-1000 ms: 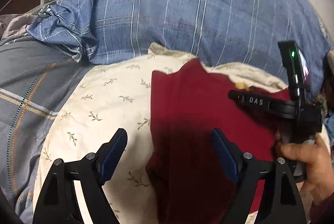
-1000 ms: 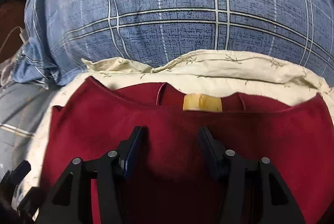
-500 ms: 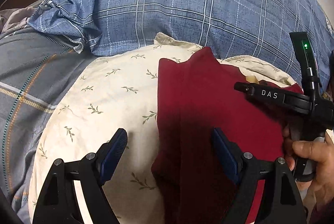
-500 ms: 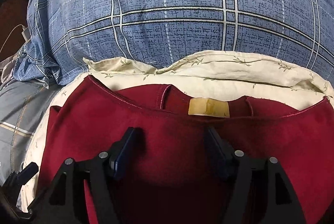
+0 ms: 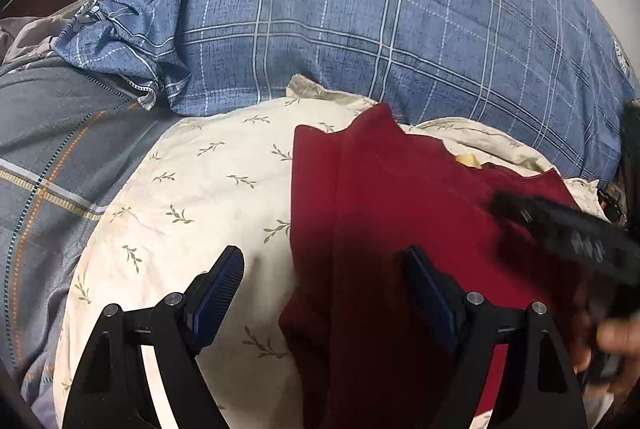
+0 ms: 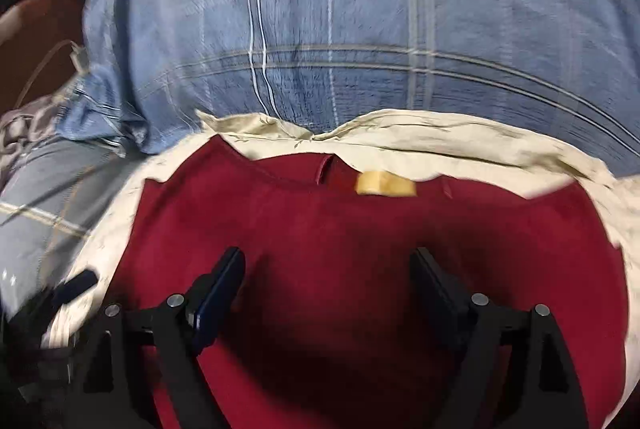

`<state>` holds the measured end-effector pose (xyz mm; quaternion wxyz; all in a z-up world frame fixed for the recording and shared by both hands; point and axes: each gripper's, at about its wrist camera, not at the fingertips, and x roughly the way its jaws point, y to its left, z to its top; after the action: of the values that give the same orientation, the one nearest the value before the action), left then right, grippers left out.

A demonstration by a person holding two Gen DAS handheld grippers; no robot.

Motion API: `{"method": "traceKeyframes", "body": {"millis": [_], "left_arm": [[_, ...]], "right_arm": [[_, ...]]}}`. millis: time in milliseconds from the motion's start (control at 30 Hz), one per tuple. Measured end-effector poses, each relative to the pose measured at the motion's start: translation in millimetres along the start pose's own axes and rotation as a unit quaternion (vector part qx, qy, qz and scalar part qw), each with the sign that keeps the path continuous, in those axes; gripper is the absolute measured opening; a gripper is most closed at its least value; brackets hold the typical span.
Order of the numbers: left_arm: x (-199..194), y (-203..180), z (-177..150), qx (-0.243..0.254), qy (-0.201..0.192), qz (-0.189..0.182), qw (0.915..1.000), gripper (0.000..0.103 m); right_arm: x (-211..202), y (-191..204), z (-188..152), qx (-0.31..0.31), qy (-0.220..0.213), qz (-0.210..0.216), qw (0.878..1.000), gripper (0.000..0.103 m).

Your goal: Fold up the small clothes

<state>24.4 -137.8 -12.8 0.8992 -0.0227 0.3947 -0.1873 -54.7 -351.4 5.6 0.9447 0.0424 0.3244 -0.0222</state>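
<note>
Over the cream pillow's (image 5: 192, 197) middle, I let my right gripper (image 6: 326, 285) spread off the red garment (image 6: 320, 229), releasing it flat for folding; my left gripper (image 5: 320, 289) hung apart, gripping nothing.

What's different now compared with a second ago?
The right gripper has spread its jaws and they are opening further; nothing is pinched between them, and the red garment lies flat beneath. That view is now blurred from motion. The left gripper stayed open over the cream pillow; the garment looks unmoved.
</note>
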Motion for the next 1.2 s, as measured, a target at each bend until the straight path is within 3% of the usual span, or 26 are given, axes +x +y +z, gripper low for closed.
{"method": "traceKeyframes", "body": {"millis": [200, 333, 433, 633, 733, 867, 1000, 1200], "left_arm": [[-6, -7, -5, 0.017, -0.004, -0.006, 0.9998, 0.082], [-6, -7, -6, 0.021, -0.004, -0.003, 0.9998, 0.082], [-1, -6, -7, 0.022, 0.001, 0.002, 0.9998, 0.082], [9, -7, -5, 0.02, 0.016, 0.005, 0.9997, 0.082], [9, -7, -3, 0.019, 0.016, 0.005, 0.9997, 0.082], [9, -6, -3, 0.017, 0.017, 0.004, 0.9997, 0.082], [9, -6, -4, 0.018, 0.016, 0.006, 0.9997, 0.082], [9, -5, -4, 0.015, 0.016, 0.006, 0.9997, 0.083]], "right_arm": [[-33, -53, -16, 0.068, -0.058, -0.066, 0.994, 0.083], [-25, -99, -8, 0.13, -0.032, -0.106, 0.985, 0.078], [-9, -112, -4, 0.119, 0.0, -0.127, 0.985, 0.076], [8, -100, -2, 0.084, 0.008, -0.162, 0.983, 0.081], [-4, -95, -4, 0.082, 0.006, -0.16, 0.984, 0.081], [-21, -67, -7, 0.046, 0.003, -0.12, 0.992, 0.08], [-13, -44, -14, 0.037, 0.02, -0.086, 0.995, 0.08], [-3, -35, -23, 0.037, 0.009, -0.097, 0.995, 0.087]]}}
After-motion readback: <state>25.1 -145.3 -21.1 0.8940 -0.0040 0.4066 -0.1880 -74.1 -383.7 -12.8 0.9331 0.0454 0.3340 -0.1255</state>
